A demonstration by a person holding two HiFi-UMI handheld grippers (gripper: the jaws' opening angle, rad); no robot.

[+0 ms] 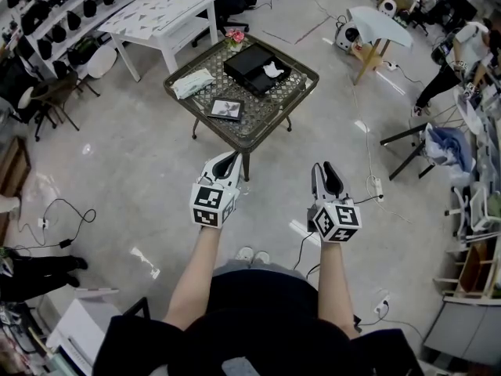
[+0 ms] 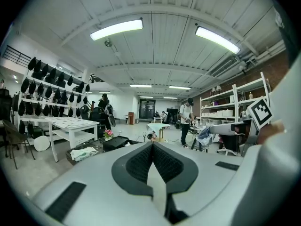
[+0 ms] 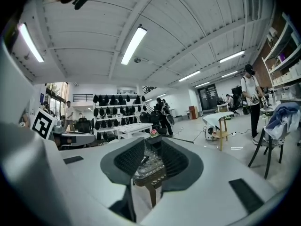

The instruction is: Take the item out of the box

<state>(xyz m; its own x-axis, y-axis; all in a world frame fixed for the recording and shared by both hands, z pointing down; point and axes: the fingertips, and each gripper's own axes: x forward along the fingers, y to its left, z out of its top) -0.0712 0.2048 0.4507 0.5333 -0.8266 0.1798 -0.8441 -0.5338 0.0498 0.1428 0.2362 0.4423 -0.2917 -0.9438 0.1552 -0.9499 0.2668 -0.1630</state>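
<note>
Lit by long strip lights [image 2: 116, 28] on a white ribbed ceiling [image 2: 160, 4]. Glossy grey floor [image 1: 141, 171] throughout. Along one side, racks [image 1: 55, 18] hung with dark caps, with a white table [image 1: 160, 14] just before them. Low wicker bench [image 1: 270, 108] mid-floor. White shelving [image 2: 235, 107] against a brick wall [image 2: 270, 62].

No legible text, brand, number or sign is present; only coded square markers occupy the cubes of the left gripper [image 1: 232, 158] and right gripper [image 1: 326, 168].
</note>
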